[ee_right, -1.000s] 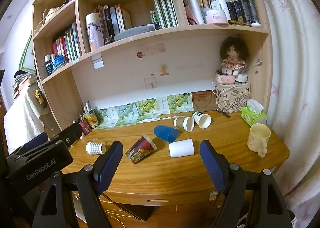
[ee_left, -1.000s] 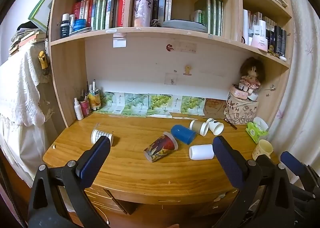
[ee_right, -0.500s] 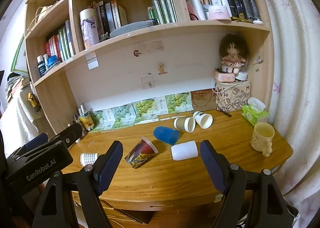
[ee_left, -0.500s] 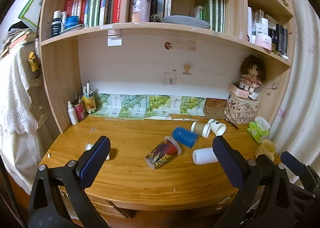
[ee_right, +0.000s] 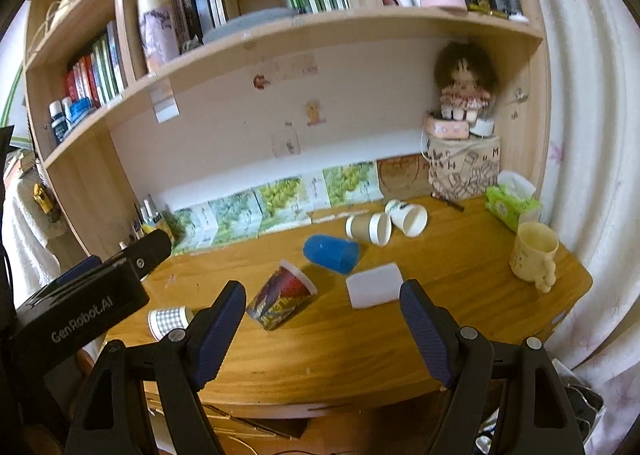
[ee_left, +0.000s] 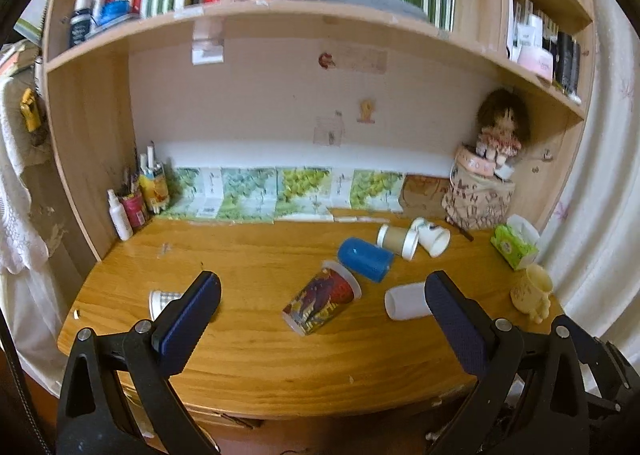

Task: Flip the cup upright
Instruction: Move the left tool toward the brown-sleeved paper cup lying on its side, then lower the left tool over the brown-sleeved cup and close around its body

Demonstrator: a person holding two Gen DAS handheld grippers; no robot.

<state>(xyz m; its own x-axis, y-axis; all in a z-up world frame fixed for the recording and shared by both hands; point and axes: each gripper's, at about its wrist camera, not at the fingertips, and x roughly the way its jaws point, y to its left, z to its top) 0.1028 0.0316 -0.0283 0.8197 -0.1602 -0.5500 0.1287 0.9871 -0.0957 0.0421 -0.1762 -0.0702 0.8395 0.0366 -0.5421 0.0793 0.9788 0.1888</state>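
From the left wrist we see the left gripper [ee_left: 320,295] with its fingers spread wide and nothing between them, above the near edge of the desk [ee_left: 260,347]. Six cups lie on their sides here: a checked cup [ee_left: 163,301] at 9 o'clock, half hidden behind the left finger; a printed cup [ee_left: 322,303] at the centre; a blue cup [ee_left: 364,258] at its 1 o'clock, just beside it; a white cup [ee_left: 406,300] at 3 o'clock, partly behind the right finger; a brown cup [ee_left: 398,240] and a white paper cup [ee_left: 432,238] touching at the back. A yellow mug [ee_left: 532,291] stands upright at the far right. Only this view shows the bottles [ee_left: 136,203] in the left corner clearly.

From the right wrist, the right gripper [ee_right: 322,321] is likewise wide open and empty. Here we see the checked cup [ee_right: 170,320] whole, at 9 o'clock, and the left gripper's body [ee_right: 80,319] at the left edge. The white cup [ee_right: 374,285] lies near 12 o'clock between the fingers. The doll [ee_right: 464,83] sits on a box at 2 o'clock, tissues [ee_right: 510,203] below it.

Bookshelves [ee_right: 280,31] rise behind; a curtain [ee_right: 592,135] hangs at the right.
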